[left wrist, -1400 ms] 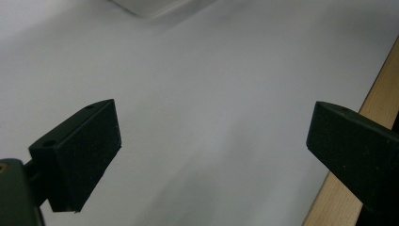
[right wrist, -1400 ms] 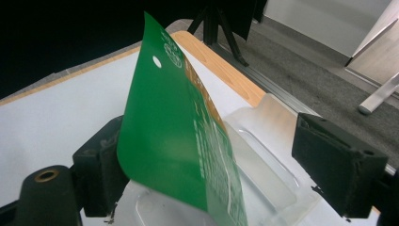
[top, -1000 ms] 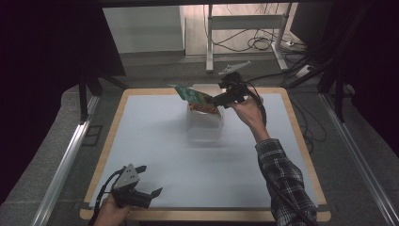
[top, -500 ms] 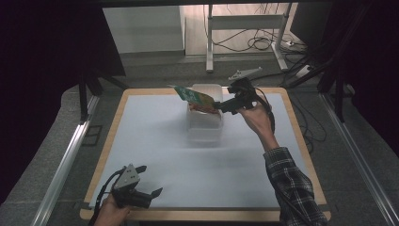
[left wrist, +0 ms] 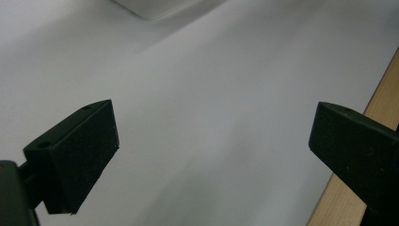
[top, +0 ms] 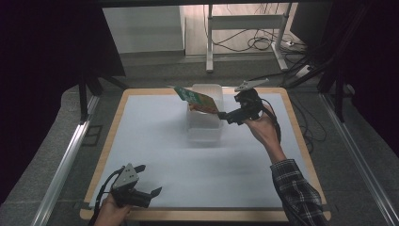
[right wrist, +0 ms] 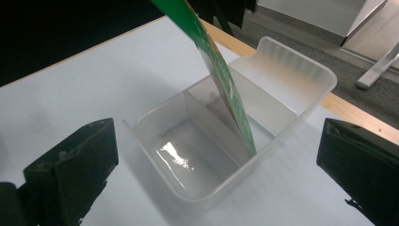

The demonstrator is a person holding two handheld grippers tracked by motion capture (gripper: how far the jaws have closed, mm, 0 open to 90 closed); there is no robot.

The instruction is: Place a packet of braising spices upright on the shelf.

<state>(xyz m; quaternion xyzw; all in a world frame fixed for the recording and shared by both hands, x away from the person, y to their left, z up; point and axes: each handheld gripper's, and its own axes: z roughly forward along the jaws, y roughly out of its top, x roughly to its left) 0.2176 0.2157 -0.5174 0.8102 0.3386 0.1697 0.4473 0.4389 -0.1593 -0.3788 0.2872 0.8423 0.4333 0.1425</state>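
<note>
Table (top: pixel 155 141), covered by a white sheet within a wooden rim. Toward its far edge stands a translucent plastic bin (top: pixel 203 123), divided by an inner wall into two compartments (right wrist: pixel 221 141). A green circuit board (top: pixel 197 99) leans in the bin: its lower edge sits in the far compartment against the bin's side wall (right wrist: pixel 235 117), while its upper end juts out over the rim, tilted away from the right gripper (top: pixel 225 116).

Right gripper, just beside the bin on the person's right, jaws pointing at it. The jaws have just been opening and now stand as wide as they go; nothing lies between the pads (right wrist: pixel 75 165), and the board is free of them, resting on the bin alone.

Left gripper (top: pixel 149 181), at the near left corner of the table, well apart from the bin. Its jaws are spread wide over bare sheet (left wrist: pixel 211 117) and hold nothing.

Step in hand, as judged: release of the board into the bin. To finish it well, draw the right gripper straight back along its own axis with the jaws kept spread, so that neither pad brushes the leaning board or the bin's rim. The board's lean looks precarious; a nudge could tip it out or drag the light bin across the sheet. The left gripper could steady the bin if needed.
</note>
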